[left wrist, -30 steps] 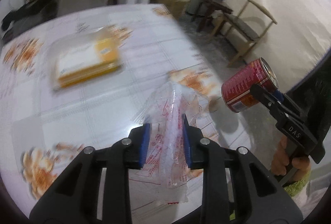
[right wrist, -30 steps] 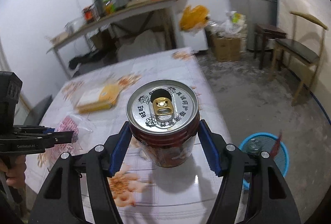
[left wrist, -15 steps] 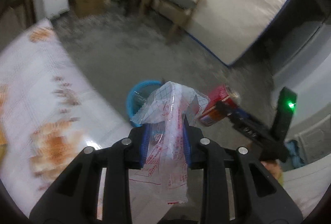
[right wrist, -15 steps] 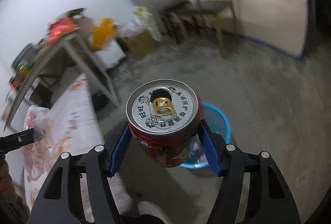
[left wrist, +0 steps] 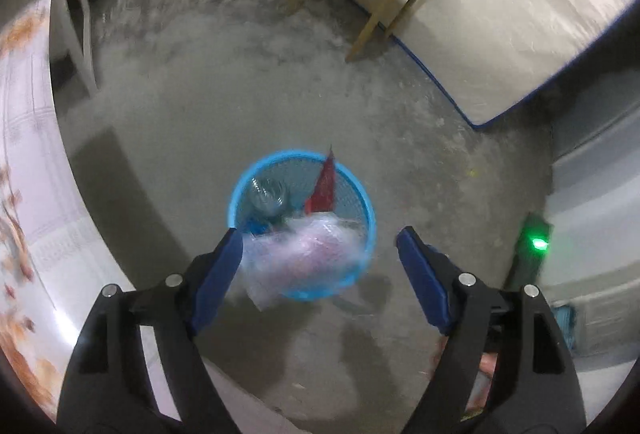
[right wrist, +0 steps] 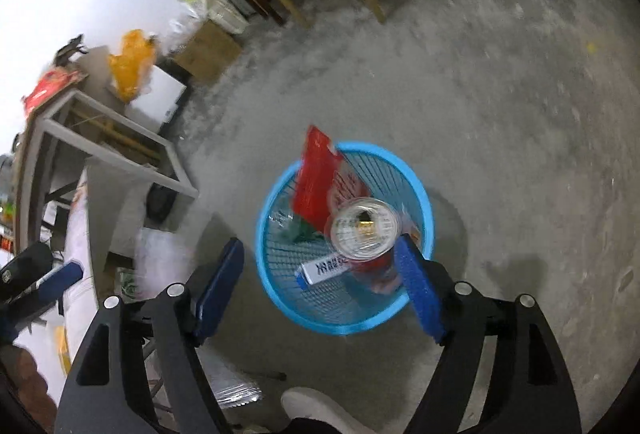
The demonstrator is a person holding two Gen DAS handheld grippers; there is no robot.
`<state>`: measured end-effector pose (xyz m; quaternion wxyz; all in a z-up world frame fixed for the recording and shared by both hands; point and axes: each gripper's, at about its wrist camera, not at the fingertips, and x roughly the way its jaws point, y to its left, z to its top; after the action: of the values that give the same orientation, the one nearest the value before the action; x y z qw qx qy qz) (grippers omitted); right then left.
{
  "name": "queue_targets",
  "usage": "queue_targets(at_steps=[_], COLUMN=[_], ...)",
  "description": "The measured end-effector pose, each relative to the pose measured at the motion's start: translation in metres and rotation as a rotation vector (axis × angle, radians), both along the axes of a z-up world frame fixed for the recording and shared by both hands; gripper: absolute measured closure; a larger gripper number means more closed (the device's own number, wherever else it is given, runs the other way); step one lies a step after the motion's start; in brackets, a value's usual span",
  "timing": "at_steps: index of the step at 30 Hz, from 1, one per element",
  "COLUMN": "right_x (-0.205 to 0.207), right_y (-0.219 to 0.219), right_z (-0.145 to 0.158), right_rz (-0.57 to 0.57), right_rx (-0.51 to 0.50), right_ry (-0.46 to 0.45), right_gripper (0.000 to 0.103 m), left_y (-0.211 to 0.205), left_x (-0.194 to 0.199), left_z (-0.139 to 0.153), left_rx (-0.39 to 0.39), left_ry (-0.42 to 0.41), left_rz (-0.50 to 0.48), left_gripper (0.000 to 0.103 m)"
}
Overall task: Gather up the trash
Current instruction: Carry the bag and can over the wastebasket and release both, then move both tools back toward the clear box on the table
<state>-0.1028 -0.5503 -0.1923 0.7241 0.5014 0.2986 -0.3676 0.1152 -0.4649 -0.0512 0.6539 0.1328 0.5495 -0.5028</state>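
Left wrist view shows the blue basket (left wrist: 370, 230) on the floor at centre frame, already holding a red wrapper (left wrist: 325, 185). The left tongs (left wrist: 320, 266) have just been opening and grip nothing; the clear plastic bag (left wrist: 304, 258) hangs blurred over the basket's near rim, so it may slide outside. In the right wrist view the right tongs (right wrist: 320, 286) have also just opened wide, and the red can (right wrist: 366, 234) is free beside the right blue pad, above the basket (right wrist: 426, 201). It could bounce or tip the light basket.
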Motion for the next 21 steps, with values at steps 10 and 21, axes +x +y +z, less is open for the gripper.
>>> queue_targets(at_steps=[10,21], right_x=[-0.018,-0.011], right_y=[0.03,0.068], right_z=[0.011,0.044], right_rz=[-0.001,0.075], right_rx=[-0.038,-0.073], right_ry=[-0.014,-0.018], right_gripper=[0.028,0.028], left_y=[0.06,0.163], left_x=[0.005,0.002], left_z=[0.045,0.101], left_rx=[-0.133,-0.248], left_ry=[0.013,-0.081], left_rz=[0.005,0.033], left_gripper=[0.027,0.02])
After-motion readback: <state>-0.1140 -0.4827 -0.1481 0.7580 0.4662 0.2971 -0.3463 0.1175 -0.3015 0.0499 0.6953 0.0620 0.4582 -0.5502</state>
